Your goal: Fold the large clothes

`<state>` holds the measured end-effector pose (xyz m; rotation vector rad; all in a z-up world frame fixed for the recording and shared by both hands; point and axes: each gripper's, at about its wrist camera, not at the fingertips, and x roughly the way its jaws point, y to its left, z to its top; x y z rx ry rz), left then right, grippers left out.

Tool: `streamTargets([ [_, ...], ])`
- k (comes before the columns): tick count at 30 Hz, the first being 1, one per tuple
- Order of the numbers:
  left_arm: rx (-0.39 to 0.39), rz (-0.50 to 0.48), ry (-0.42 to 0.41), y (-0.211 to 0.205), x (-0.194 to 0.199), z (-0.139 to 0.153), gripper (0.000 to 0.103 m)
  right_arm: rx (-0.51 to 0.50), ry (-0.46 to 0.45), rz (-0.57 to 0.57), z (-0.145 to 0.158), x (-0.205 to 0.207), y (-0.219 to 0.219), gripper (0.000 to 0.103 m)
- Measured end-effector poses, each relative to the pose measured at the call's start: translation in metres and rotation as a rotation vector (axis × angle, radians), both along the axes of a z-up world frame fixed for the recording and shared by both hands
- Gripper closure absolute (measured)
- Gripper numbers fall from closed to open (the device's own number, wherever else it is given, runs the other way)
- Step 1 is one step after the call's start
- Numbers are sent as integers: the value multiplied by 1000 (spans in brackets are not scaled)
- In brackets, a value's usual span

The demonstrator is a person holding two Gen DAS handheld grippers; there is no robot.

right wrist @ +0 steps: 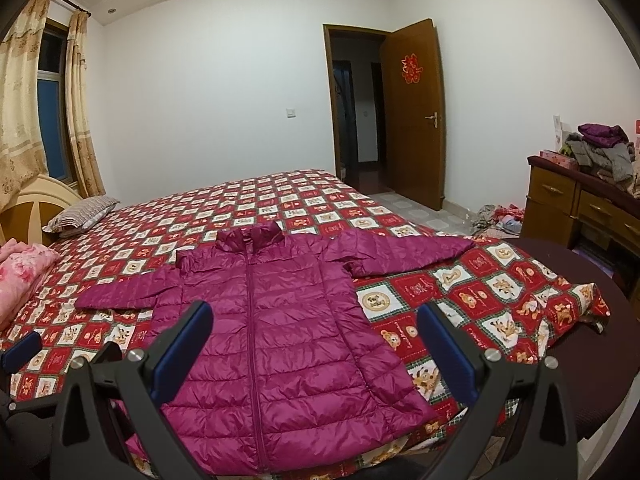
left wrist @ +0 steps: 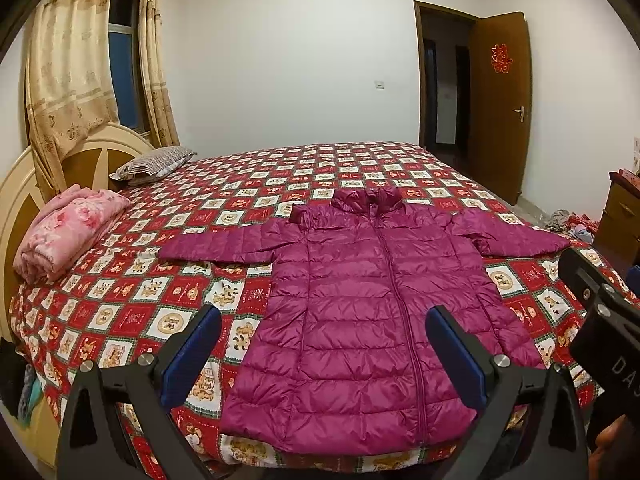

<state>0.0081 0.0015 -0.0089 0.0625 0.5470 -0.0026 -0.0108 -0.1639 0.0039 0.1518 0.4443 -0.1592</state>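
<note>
A magenta quilted puffer jacket (left wrist: 372,312) (right wrist: 276,340) lies flat on the bed, front up, zipped, collar away from me, both sleeves spread out sideways. My left gripper (left wrist: 324,344) hovers open above the jacket's lower hem, its blue-padded fingers (left wrist: 192,356) wide apart with nothing between them. My right gripper (right wrist: 316,340) is open too, held over the jacket's lower right side and empty. The right gripper's body (left wrist: 600,320) shows at the right edge of the left wrist view.
The bed (left wrist: 280,184) carries a red patchwork cover. A folded pink quilt (left wrist: 68,232) and a striped pillow (left wrist: 152,164) lie by the headboard. A wooden dresser (right wrist: 580,208) with piled clothes stands at the right, clothes on the floor beside it. The door (right wrist: 416,112) stands open.
</note>
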Motion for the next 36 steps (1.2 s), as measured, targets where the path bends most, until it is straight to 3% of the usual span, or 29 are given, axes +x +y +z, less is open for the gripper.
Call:
streamTargets([
  [36, 13, -2, 3, 1, 5, -7, 1, 11, 20, 7, -9, 3, 6, 0],
])
